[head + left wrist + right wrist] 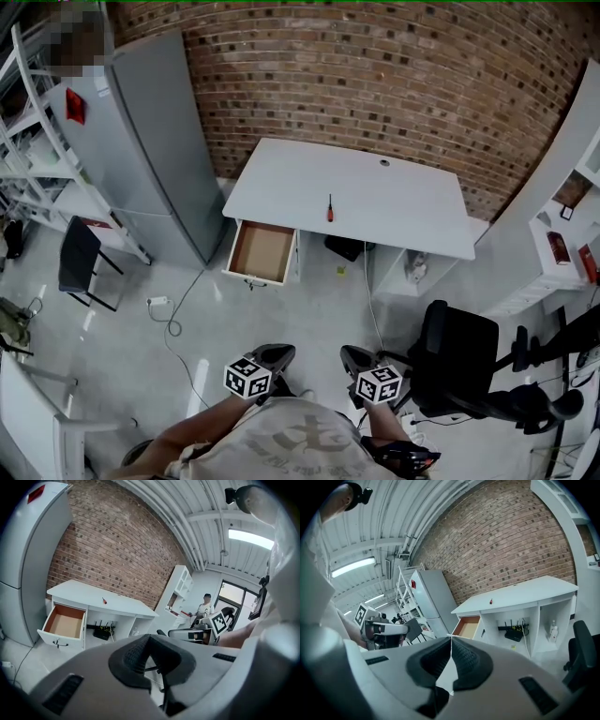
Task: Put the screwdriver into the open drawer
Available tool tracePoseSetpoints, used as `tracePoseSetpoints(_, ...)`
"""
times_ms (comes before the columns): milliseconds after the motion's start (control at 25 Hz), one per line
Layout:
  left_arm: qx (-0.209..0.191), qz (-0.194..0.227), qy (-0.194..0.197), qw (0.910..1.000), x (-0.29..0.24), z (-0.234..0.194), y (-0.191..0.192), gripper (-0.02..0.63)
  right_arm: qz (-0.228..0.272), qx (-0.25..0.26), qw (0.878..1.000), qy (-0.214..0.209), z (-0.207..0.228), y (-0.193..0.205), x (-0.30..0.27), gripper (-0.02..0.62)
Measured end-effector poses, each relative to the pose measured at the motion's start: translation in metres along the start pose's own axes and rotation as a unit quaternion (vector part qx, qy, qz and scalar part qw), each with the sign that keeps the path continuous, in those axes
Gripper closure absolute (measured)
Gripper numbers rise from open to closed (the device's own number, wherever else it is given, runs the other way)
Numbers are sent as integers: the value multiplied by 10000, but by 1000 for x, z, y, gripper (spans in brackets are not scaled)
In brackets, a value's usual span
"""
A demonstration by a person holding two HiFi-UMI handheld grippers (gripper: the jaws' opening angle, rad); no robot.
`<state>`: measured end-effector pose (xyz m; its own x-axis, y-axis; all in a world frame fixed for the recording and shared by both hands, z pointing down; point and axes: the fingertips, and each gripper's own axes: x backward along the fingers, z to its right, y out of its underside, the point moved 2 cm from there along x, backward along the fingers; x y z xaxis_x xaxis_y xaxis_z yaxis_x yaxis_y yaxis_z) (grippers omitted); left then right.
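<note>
A red-handled screwdriver (329, 208) lies on the white desk (394, 202) in front of the brick wall; it is a small mark in the left gripper view (104, 600) and the right gripper view (491, 601). The open drawer (262, 251) sticks out from the desk's left end, brown inside and with nothing in it (65, 620) (468, 626). Both grippers are held close to my body, far from the desk. My left gripper (272, 354) (149, 637) is shut on nothing. My right gripper (356, 358) (451, 638) is also shut, with nothing in it.
A tall grey cabinet (155, 141) stands left of the drawer. A black office chair (459, 361) is at my right and a small black chair (80, 258) at far left. White shelves (562, 234) line the right wall. A cable (173, 323) lies on the floor.
</note>
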<state>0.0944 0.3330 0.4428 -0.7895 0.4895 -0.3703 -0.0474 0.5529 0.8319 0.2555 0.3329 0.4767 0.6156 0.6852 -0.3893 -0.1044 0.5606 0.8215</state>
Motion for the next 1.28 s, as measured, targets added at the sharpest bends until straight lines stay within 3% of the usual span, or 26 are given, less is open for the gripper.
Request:
tracePoseSetpoints(680,163,55,-28,9998,6,-32,-8,588,-129,15,9998,124,-1,-7,-31,571)
tracePoseSetpoints(1280,146,118,184,9997,-15,-105,-64,588,-129,-3,9990,428,12,-54,-90,571)
